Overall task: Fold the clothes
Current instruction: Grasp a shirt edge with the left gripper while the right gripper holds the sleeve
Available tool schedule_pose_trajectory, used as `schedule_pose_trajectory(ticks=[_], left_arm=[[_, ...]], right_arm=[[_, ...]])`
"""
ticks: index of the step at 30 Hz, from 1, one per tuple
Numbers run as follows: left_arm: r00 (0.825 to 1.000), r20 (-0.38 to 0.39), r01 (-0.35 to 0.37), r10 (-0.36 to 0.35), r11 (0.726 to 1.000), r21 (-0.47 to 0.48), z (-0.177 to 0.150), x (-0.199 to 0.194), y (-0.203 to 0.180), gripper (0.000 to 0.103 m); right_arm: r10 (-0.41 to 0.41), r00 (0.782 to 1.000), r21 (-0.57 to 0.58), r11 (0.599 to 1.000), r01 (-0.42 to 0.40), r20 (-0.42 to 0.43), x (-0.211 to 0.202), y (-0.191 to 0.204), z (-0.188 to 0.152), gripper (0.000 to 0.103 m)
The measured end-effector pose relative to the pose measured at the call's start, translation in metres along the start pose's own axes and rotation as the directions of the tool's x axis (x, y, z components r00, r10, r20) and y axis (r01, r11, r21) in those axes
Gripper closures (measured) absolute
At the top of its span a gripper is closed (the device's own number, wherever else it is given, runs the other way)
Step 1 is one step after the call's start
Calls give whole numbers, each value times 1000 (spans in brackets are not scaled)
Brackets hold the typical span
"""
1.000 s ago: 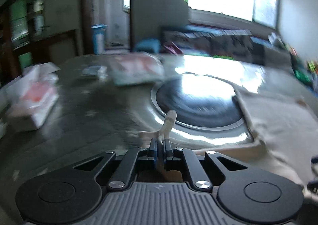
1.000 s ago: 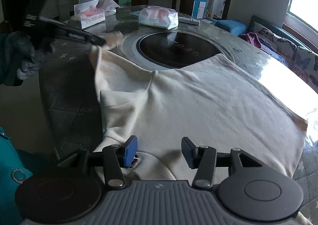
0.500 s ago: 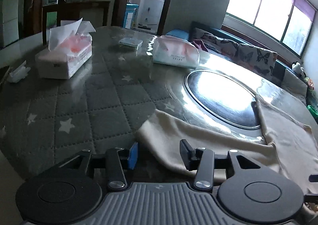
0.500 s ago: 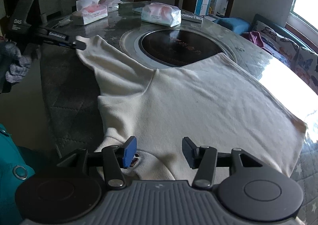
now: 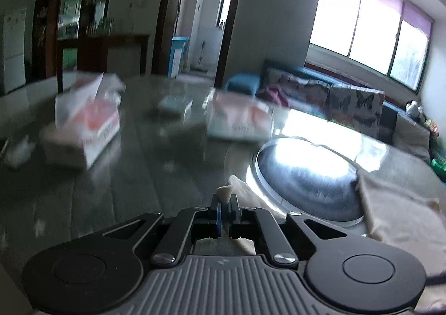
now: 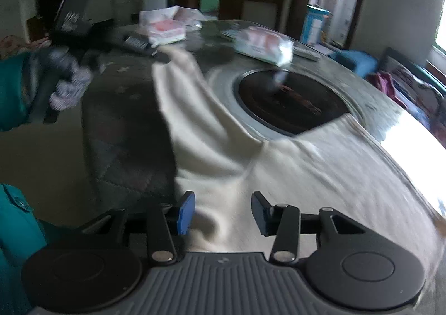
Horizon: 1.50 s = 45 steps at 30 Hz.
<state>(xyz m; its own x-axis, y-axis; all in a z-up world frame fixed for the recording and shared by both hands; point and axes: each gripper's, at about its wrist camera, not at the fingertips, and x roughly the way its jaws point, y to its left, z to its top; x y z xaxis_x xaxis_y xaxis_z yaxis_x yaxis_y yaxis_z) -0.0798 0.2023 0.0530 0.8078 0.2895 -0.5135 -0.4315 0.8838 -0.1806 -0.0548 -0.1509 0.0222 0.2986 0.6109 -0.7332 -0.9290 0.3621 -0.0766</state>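
A cream long-sleeved shirt (image 6: 292, 164) lies spread on the round table, partly over the dark glass turntable (image 6: 290, 103). My left gripper (image 5: 225, 205) is shut on the end of the shirt's sleeve (image 5: 224, 192), which pokes up between its jaws. In the right wrist view the left gripper (image 6: 156, 54) holds that sleeve (image 6: 189, 92) lifted off the table at the far left. My right gripper (image 6: 221, 212) is open and empty, hovering over the shirt's near edge. The shirt body also shows in the left wrist view (image 5: 398, 214).
A tissue box (image 5: 86, 122) and a pack of wipes (image 5: 239, 120) stand on the table's far side; both also show in the right wrist view, the box (image 6: 165, 29) and the pack (image 6: 263, 46). A sofa (image 5: 334, 97) runs under the windows. The quilted table cover (image 6: 125, 131) lies left of the shirt.
My left gripper, open over the flat sleeve half a second ago, has shut on the sleeve end and lifted it. My right gripper stays open and has shifted over the shirt.
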Motion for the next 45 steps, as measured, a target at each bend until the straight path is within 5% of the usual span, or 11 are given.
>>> schedule_pose_trajectory(ticks=[14, 20, 30, 45], left_arm=[[1000, -1, -10, 10, 1000, -2, 2, 15, 6, 98], [999, -47, -18, 17, 1000, -15, -8, 30, 14, 98], [1000, -28, -6, 6, 1000, -19, -4, 29, 12, 98], [999, -39, -19, 18, 999, -43, -9, 15, 18, 98]], right_arm=[[104, 995, -45, 994, -104, -6, 20, 22, 11, 59], [54, 998, 42, 998, -55, 34, 20, -2, 23, 62], [-54, 998, 159, 986, 49, 25, 40, -38, 31, 86], [-33, 998, 234, 972, 20, 48, 61, -65, 35, 79]])
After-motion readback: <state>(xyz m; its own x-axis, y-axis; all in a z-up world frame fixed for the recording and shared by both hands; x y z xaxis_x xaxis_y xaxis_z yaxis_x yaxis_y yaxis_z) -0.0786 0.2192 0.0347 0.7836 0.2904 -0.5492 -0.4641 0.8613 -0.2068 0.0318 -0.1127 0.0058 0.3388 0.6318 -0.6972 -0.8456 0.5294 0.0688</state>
